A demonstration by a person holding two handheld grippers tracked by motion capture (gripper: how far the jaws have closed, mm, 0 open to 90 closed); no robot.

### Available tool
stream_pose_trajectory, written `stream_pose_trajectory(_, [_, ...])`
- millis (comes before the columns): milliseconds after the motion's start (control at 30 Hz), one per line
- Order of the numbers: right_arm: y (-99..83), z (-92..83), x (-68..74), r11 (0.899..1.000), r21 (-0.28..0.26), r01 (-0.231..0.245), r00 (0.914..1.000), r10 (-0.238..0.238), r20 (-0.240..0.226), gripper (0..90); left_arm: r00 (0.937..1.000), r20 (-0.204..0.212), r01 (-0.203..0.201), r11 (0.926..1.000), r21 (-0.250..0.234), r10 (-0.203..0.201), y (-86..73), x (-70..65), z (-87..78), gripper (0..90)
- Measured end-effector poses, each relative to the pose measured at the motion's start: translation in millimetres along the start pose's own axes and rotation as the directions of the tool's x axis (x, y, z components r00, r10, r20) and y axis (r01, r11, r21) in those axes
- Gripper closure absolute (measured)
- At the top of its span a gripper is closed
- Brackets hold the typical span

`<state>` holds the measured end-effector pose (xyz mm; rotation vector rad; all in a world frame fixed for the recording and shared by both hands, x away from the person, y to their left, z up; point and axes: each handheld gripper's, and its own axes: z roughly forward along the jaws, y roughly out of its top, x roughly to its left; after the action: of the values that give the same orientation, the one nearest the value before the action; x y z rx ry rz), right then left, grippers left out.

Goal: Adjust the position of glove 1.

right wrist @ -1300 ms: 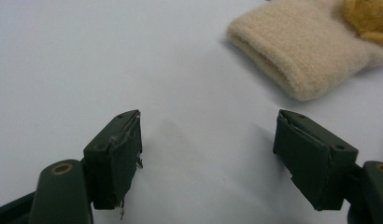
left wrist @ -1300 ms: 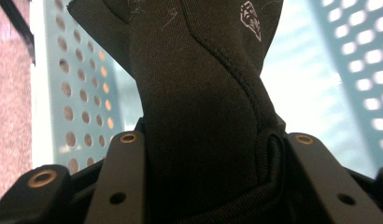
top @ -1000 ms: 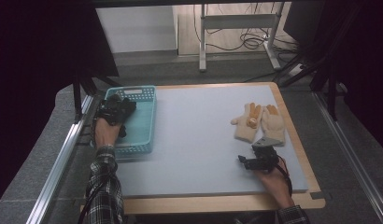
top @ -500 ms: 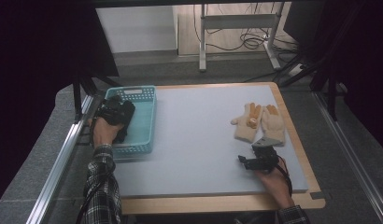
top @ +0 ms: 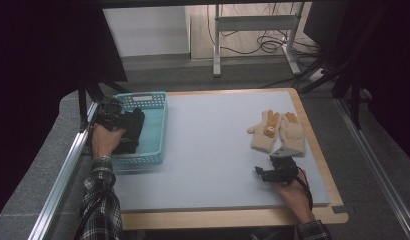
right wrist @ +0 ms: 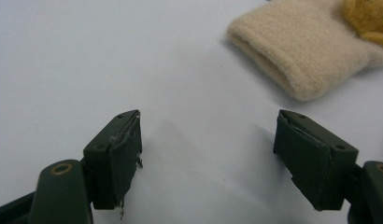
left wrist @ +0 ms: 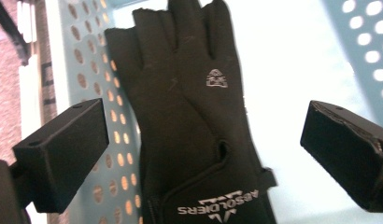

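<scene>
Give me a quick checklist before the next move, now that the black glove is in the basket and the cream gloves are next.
1. Black glove lies in the basket, part of it against the perforated wall: ok.
2. Left gripper has let go; its jaws have just been opening and stand wide, clear of the glove below them: ok.
3. Right gripper open, nothing between its jaws: ok.
4. Cream gloves lie flat on the table, side by side: ok.
5. Right gripper lined up on a cuff: not ok, the cuff lies ahead and off to one side.
6. Whether the two cream gloves are joined together: cannot tell.
</scene>
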<state>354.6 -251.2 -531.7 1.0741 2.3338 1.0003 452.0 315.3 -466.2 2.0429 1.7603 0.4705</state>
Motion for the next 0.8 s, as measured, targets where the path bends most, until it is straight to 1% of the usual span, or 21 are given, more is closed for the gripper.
stream_pose_trajectory(33, [0.0,0.0,-0.1,1.0,0.0,0.001,1.0,-0.001,0.0,23.2,0.9999,0.008,-0.008,0.9999,-0.009,0.008,-0.3,-0.6,-1.8,1.3])
stream_pose_trajectory(100, [0.0,0.0,0.0,1.0,0.0,0.002,1.0,-0.002,0.0,23.1,0.9995,0.03,-0.011,0.9995,-0.03,0.012,-0.9,-2.7,-5.5,1.3])
stream_pose_trajectory(133, [0.0,0.0,0.0,1.0,0.0,0.002,1.0,-0.002,0.0,23.2,0.9985,0.053,-0.013,0.9985,-0.053,0.016,-1.2,-5.4,-9.0,1.0])
stream_pose_trajectory(167, [0.0,0.0,0.0,1.0,0.0,0.002,1.0,-0.002,0.0,23.2,0.9985,0.053,-0.013,0.9985,-0.053,0.016,-1.2,-5.4,-9.0,1.0])
stream_pose_trajectory(200, [0.0,0.0,0.0,1.0,0.0,0.002,1.0,-0.002,0.001,23.2,0.9982,0.057,-0.017,0.9978,-0.064,0.021,-1.2,-7.0,-10.7,1.0])
stream_pose_trajectory(267, [0.0,-0.1,0.0,1.0,0.0,0.002,1.0,-0.002,0.0,23.1,0.9964,0.071,-0.04,0.9953,-0.088,0.047,-1.5,-12.2,-16.0,0.7])
stream_pose_trajectory(300, [0.0,-0.1,0.0,1.0,0.0,0.002,1.0,-0.002,0.0,23.1,0.9964,0.071,-0.04,0.9953,-0.088,0.047,-1.5,-12.2,-16.0,0.6])
stream_pose_trajectory(333, [0.0,-0.1,0.0,1.0,0.0,0.002,1.0,-0.002,0.0,23.2,0.9952,0.072,-0.06,0.9928,-0.104,0.067,-2.0,-16.1,-19.3,0.2])
stream_pose_trajectory(367, [0.0,-0.1,0.0,1.0,0.0,0.002,1.0,-0.002,0.0,23.2,0.9952,0.072,-0.06,0.9928,-0.104,0.067,-2.0,-16.1,-19.3,0.0])
stream_pose_trajectory(467, [0.0,-0.1,0.0,1.0,0.0,0.002,1.0,-0.002,0.001,23.1,0.9922,0.082,-0.083,0.9884,-0.127,0.094,-3.4,-21.6,-23.3,0.0])
stream_pose_trajectory(600, [0.0,-0.1,0.0,1.0,0.0,0.002,1.0,-0.002,0.0,23.2,0.9878,0.1,-0.102,0.9814,-0.162,0.12,-5.7,-30.4,-29.7,0.0])
stream_pose_trajectory(667, [-0.1,-0.1,0.0,1.0,0.0,0.001,1.0,-0.001,0.0,23.1,0.9839,0.107,-0.123,0.9766,-0.176,0.143,-6.6,-36.1,-33.9,0.0])
stream_pose_trajectory(733, [-0.1,-0.1,0.0,1.0,0.001,0.002,1.0,-0.002,0.0,23.1,0.9804,0.103,-0.146,0.9711,-0.188,0.168,-7.3,-42.2,-38.2,0.0])
stream_pose_trajectory(800, [-0.1,-0.1,0.0,1.0,0.001,0.002,1.0,-0.002,0.001,23.1,0.9764,0.114,-0.158,0.9667,-0.201,0.183,-8.2,-48.6,-42.4,0.0])
